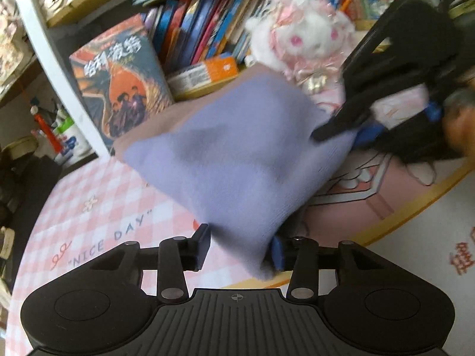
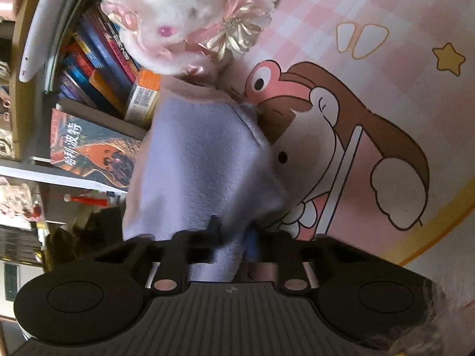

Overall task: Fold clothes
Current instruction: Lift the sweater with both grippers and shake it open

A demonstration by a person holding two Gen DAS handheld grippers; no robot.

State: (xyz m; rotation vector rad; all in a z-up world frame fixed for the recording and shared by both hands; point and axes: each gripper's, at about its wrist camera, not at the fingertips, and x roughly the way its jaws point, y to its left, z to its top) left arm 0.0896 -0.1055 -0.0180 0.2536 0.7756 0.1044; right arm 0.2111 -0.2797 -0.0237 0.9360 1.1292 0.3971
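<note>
A lavender fleece garment (image 1: 237,154) with a mauve layer behind it is lifted above the pink checked table mat (image 1: 98,201). My left gripper (image 1: 240,246) has one bunched corner between its fingers, jaws fairly wide around the thick fabric. In the left wrist view my right gripper (image 1: 335,130) pinches the garment's far right corner. In the right wrist view the same garment (image 2: 202,163) runs forward from my right gripper (image 2: 233,237), which is shut on its near edge. The picture is motion-blurred.
A white and pink plush toy (image 1: 302,38) stands just behind the garment, in front of a shelf of books (image 1: 202,26). An orange box (image 1: 204,74) and a large upright book (image 1: 118,80) sit beside it. A hand (image 1: 460,130) shows at the right. The cartoon mat (image 2: 386,44) extends to the right.
</note>
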